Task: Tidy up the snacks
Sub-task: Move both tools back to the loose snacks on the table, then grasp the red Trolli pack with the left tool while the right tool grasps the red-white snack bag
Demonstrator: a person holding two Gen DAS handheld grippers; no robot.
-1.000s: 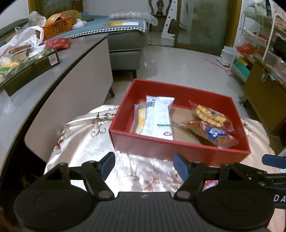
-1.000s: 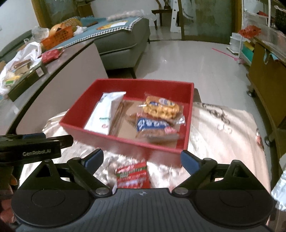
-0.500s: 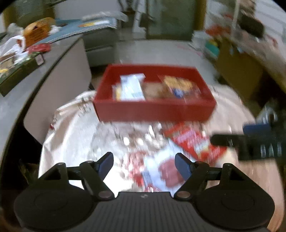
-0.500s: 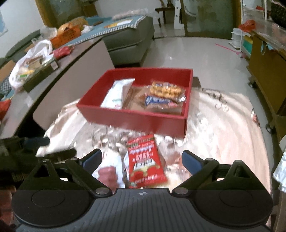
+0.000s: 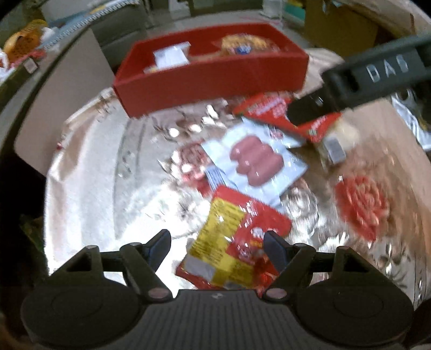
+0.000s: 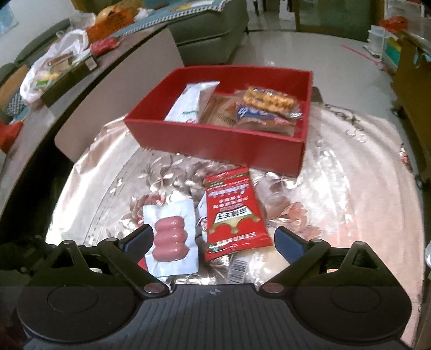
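A red box (image 6: 221, 140) (image 5: 212, 78) stands at the back of the table with a white packet (image 6: 192, 103) and bagged biscuits (image 6: 266, 107) inside. In front of it lie a sausage pack (image 6: 171, 239) (image 5: 256, 160), a red packet (image 6: 233, 212) (image 5: 272, 107) and a red-and-yellow packet (image 5: 234, 242). My left gripper (image 5: 216, 246) is open, low over the red-and-yellow packet. My right gripper (image 6: 212, 241) is open above the sausage pack and the red packet. The right gripper's body (image 5: 377, 75) shows in the left wrist view.
The table wears a shiny floral cloth (image 6: 336, 193). A grey counter (image 6: 89, 88) with bags and a box runs along the left. A sofa (image 6: 210, 24) stands behind, a wooden cabinet (image 6: 412, 86) on the right.
Both grippers have pulled back from the red box and tilted down over the loose packets. The left gripper swung right and now sits over the red-and-yellow packet. Both stayed open.
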